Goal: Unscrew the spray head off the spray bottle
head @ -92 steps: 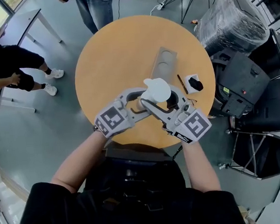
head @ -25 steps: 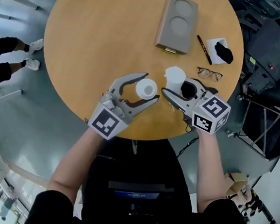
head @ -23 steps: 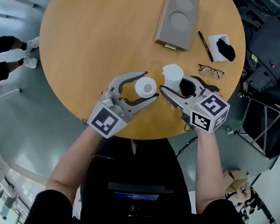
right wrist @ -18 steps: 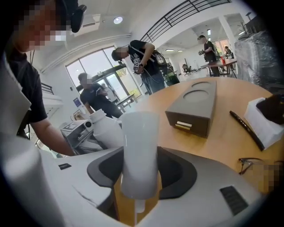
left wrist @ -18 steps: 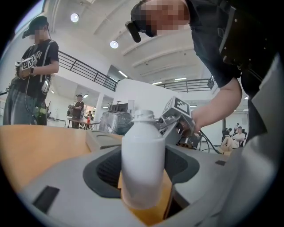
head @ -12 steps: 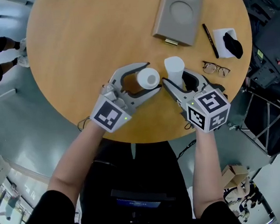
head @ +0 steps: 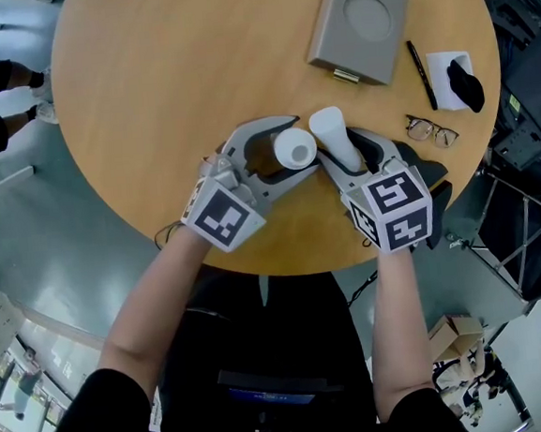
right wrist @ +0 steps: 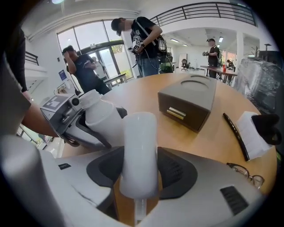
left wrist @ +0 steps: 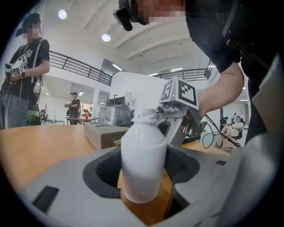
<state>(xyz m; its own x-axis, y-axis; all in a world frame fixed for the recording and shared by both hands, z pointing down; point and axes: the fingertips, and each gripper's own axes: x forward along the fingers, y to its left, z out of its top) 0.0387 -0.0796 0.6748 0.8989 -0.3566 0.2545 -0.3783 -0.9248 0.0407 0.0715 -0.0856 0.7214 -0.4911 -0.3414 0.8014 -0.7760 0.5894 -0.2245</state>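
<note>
Unscrewing looks done: our left claw (head: 282,151) pinches the spray bottle (left wrist: 141,155) upright near the counter's (head: 165,88) edge, our right claw (head: 345,157) pinches the freed spray head (right wrist: 138,146) just beside it, so next we'd set both down steadily.

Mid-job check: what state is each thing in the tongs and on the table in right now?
bottle, upright, head off, neck open.
spray head, off the bottle, tube bare.
left tongs, shut on the bottle.
right tongs, shut on the spray head.
box, closed.
pen, lying flat.
glasses, unfolded, lying flat.
</note>
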